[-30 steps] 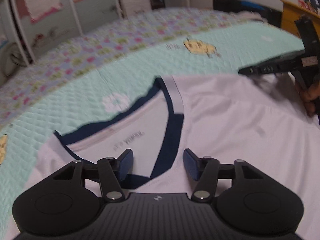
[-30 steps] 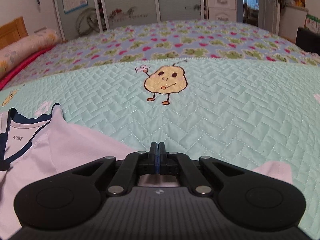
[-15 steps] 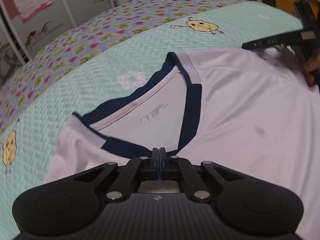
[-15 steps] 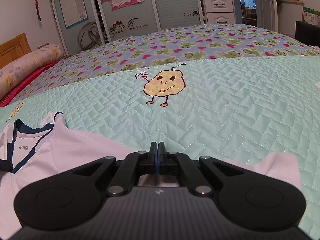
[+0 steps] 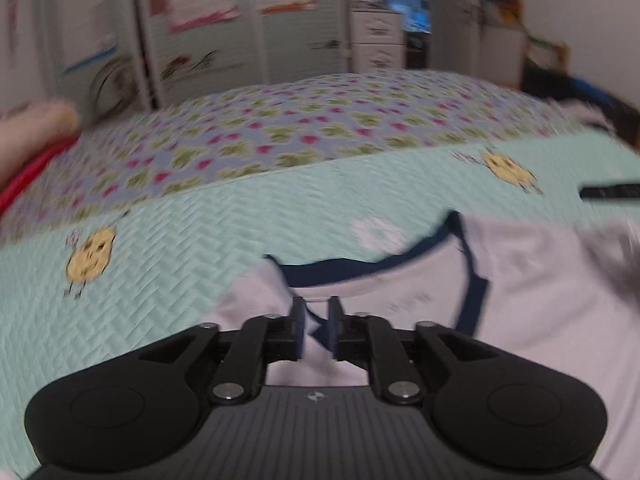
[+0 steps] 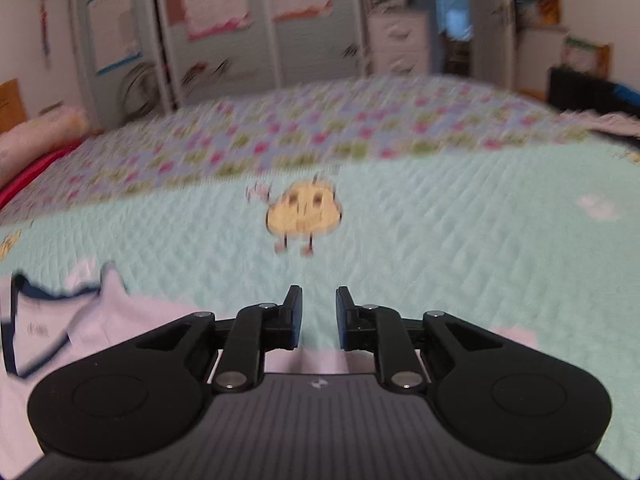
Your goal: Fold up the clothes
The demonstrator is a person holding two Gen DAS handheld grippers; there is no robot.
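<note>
A white shirt (image 5: pixel 540 304) with a dark blue collar (image 5: pixel 472 292) lies flat on the bed, on the pale green quilt (image 5: pixel 200 232) that covers its near part. The collar opening faces the far side of the bed, where a flowered blanket (image 5: pixel 320 128) takes over from the quilt.

The left gripper (image 5: pixel 316 328) hangs just over the shirt at the near end of the collar. Its jaws stand a little apart and have just been opening; white cloth and a bit of the blue trim show in the gap between them, but the pads do not press on the fabric. The picture is blurred, so I cannot tell whether the fingertips brush the cloth.

The right gripper (image 6: pixel 318 316) is near the shirt's other shoulder. Its jaws are also slightly apart and have just been opening, with only quilt and a strip of white cloth seen through the gap, nothing gripped. In this view the shirt (image 6: pixel 80 332) spreads to the left with its collar (image 6: pixel 16 320) at the edge, and a sleeve tip (image 6: pixel 516 336) pokes out on the right. A yellow cartoon figure (image 6: pixel 304 216) is stitched on the quilt straight ahead.

At the far right of the left view, the dark tip of the right gripper (image 5: pixel 608 191) shows above the shirt.
</note>
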